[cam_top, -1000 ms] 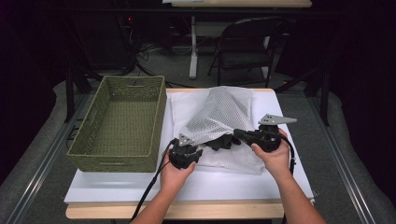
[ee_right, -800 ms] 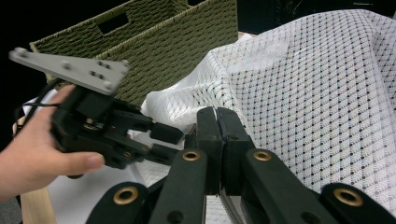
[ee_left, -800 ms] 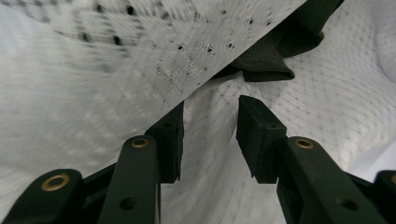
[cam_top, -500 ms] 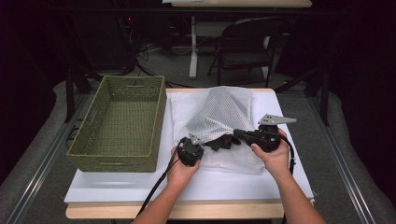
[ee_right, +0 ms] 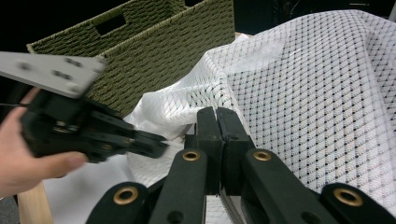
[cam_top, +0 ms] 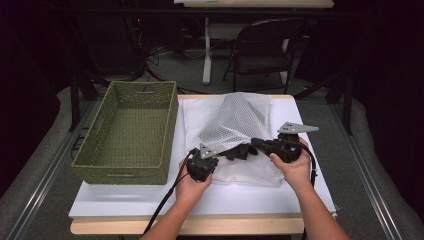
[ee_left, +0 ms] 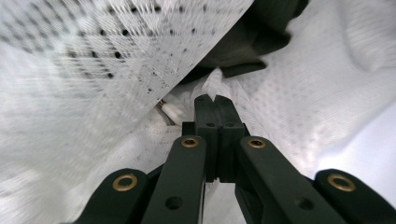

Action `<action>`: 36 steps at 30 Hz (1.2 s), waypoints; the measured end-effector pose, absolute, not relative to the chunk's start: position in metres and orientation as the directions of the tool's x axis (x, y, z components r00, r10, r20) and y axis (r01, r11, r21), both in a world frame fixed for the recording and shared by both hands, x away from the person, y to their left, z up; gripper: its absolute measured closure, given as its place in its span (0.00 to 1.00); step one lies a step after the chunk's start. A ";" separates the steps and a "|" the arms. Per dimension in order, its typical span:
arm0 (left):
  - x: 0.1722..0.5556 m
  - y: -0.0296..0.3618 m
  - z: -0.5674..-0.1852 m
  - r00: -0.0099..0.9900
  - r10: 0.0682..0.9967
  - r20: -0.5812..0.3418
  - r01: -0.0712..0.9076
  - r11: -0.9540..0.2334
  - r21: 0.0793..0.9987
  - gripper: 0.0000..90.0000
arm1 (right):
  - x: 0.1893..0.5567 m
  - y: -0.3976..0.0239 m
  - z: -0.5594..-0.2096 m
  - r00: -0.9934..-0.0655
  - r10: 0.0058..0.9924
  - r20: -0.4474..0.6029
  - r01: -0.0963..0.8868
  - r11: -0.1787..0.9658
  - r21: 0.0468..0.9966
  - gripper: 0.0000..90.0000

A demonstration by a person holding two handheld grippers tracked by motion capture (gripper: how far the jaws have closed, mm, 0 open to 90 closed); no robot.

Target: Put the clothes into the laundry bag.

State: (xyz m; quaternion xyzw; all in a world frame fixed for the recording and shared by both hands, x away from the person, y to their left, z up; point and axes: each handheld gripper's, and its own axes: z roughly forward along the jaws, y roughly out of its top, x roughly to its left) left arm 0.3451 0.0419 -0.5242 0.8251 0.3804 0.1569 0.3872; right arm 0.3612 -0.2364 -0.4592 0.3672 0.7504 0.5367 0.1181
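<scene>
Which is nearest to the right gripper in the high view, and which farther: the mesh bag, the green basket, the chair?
From the right gripper:
1. White mesh bag, pinched in its jaws.
2. Green woven basket, on the table's left side.
3. Chair, beyond the table's far edge.

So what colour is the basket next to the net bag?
The basket is olive green, woven all over. The high view shows it best.
</scene>
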 end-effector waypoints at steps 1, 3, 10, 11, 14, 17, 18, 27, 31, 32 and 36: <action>0.342 0.043 -0.522 0.659 0.751 -0.041 0.504 -0.400 0.766 1.00 | 0.361 -0.237 -0.459 -0.704 0.677 0.216 0.425 0.158 0.891 0.99; 0.335 0.050 -0.517 0.664 0.747 -0.045 0.499 -0.398 0.770 1.00 | 0.361 -0.238 -0.458 -0.701 0.679 0.217 0.427 0.157 0.891 0.99; 0.306 0.074 -0.510 0.678 0.733 -0.044 0.480 -0.398 0.782 1.00 | 0.360 -0.239 -0.456 -0.699 0.683 0.211 0.422 0.155 0.893 0.99; 0.302 0.077 -0.510 0.680 0.732 -0.041 0.479 -0.402 0.780 1.00 | 0.360 -0.239 -0.456 -0.699 0.684 0.210 0.422 0.157 0.893 0.99; 0.291 0.086 -0.511 0.680 0.732 -0.043 0.485 -0.406 0.775 1.00 | 0.359 -0.240 -0.454 -0.701 0.685 0.202 0.413 0.158 0.897 0.99; 0.285 0.091 -0.516 0.682 0.730 -0.044 0.494 -0.416 0.763 1.00 | 0.357 -0.240 -0.451 -0.699 0.688 0.195 0.408 0.160 0.899 0.99; 0.283 0.092 -0.520 0.683 0.729 -0.048 0.495 -0.414 0.764 1.00 | 0.357 -0.240 -0.450 -0.701 0.687 0.191 0.405 0.163 0.900 0.99; 0.278 0.091 -0.540 0.684 0.723 -0.102 0.545 -0.413 0.729 0.90 | 0.348 -0.239 -0.442 -0.710 0.684 0.170 0.395 0.187 0.899 0.99; 0.277 0.097 -0.534 0.674 0.729 -0.120 0.553 -0.390 0.736 0.82 | 0.345 -0.239 -0.447 -0.710 0.684 0.169 0.401 0.196 0.895 0.99; 0.278 0.100 -0.533 0.664 0.738 -0.121 0.557 -0.380 0.739 0.80 | 0.345 -0.238 -0.448 -0.710 0.684 0.170 0.399 0.192 0.897 0.99; 0.284 0.108 -0.531 0.626 0.769 -0.131 0.575 -0.341 0.744 0.76 | 0.345 -0.238 -0.448 -0.712 0.682 0.170 0.396 0.188 0.899 0.99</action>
